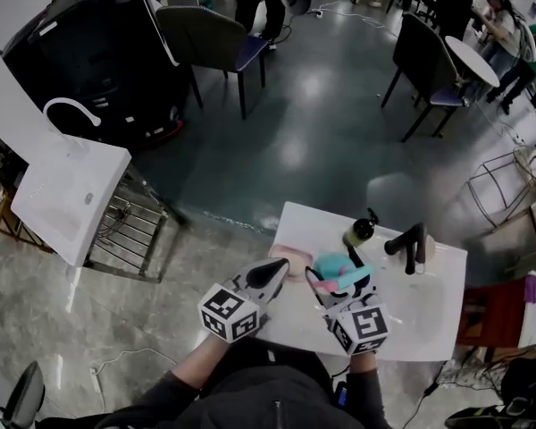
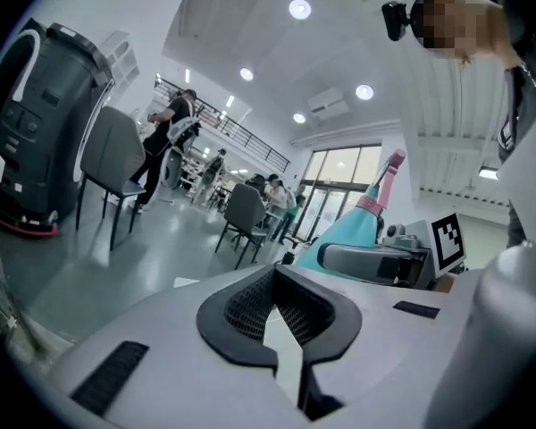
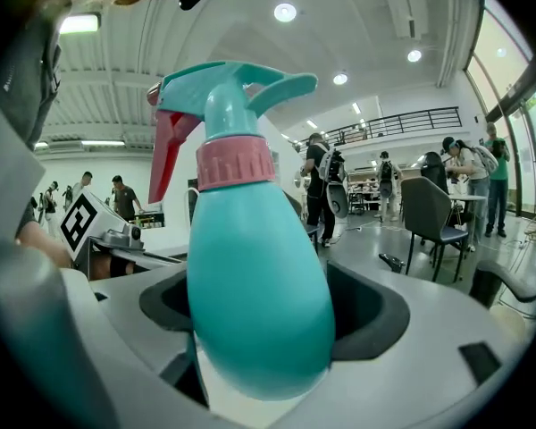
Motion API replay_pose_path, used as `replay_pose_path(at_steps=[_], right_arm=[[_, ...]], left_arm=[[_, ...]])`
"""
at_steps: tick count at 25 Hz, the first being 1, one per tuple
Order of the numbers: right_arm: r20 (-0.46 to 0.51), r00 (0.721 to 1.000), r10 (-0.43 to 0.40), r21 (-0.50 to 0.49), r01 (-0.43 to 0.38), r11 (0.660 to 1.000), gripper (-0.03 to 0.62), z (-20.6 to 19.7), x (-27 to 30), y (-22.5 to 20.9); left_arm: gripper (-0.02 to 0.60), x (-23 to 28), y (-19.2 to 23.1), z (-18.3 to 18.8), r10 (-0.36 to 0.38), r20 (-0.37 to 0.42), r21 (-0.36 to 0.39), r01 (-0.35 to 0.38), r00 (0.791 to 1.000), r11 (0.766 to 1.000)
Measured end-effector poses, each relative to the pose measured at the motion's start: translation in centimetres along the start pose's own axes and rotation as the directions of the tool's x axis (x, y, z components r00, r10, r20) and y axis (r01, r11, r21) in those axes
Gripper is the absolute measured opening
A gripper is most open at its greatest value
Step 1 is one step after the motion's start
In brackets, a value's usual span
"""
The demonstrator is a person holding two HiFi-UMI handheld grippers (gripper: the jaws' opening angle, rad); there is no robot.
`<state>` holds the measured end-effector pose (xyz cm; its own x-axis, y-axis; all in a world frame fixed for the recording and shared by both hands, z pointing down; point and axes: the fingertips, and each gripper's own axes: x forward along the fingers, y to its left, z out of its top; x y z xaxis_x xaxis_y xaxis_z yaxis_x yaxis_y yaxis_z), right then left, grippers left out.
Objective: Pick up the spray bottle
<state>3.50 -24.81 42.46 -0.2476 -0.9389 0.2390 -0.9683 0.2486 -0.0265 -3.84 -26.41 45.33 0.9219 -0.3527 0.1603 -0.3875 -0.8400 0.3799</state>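
**Nearest.** My right tool [image 1: 339, 282], marker cube toward me, is closed on the spray bottle [image 3: 257, 284], with one dark pad pressing each side of the teal belly. The bottle stands upright in the grip. Its pink collar and teal head rise above the jaws, and the red trigger is on the side of my left tool [image 1: 272, 273]. The bottle is over the near middle of the white bench [image 1: 433, 324]; I cannot tell whether its base touches the bench.

**Beside it.** The left tool's jaws are drawn narrow, to a slim wedge of a gap with nothing between them. The tip is over the bench's near left part, beside the bottle and not touching it.

**On the bench, farther in.** A pink pad [image 1: 288, 256] lies flat by the left edge, just past the left tool's tip. A yellowish pump bottle [image 1: 360, 231] with a black top stands near the far edge. A black tap [image 1: 409, 245] is to its right.

**Beyond the bench.** There is grey floor [image 1: 313, 132], with a dark chair [image 1: 210, 38] far left and a second chair [image 1: 426, 61] far right by a round table [image 1: 472, 59]. At the left is a large black machine [image 1: 89, 61], and nearer than it a white basin [image 1: 67, 190].
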Motion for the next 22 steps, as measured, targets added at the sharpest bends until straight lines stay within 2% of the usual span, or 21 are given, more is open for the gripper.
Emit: replay_pose_path(at_steps=[10, 22], right_arm=[[-0.013, 0.998, -0.066, 0.011, 0.066, 0.998, 0.37, -0.2, -1.7, -0.2], [-0.018, 0.997, -0.075, 0.041, 0.075, 0.996, 0.37, -1.2, -2.0, -0.2]], left_arm=[[0.006, 1.4, -1.7, -0.7, -0.077, -0.04, 0.015, 0.077, 0.996, 0.997], [0.006, 1.4, -1.8, -1.6, -0.077, -0.063, 0.013, 0.078, 0.995, 0.997]])
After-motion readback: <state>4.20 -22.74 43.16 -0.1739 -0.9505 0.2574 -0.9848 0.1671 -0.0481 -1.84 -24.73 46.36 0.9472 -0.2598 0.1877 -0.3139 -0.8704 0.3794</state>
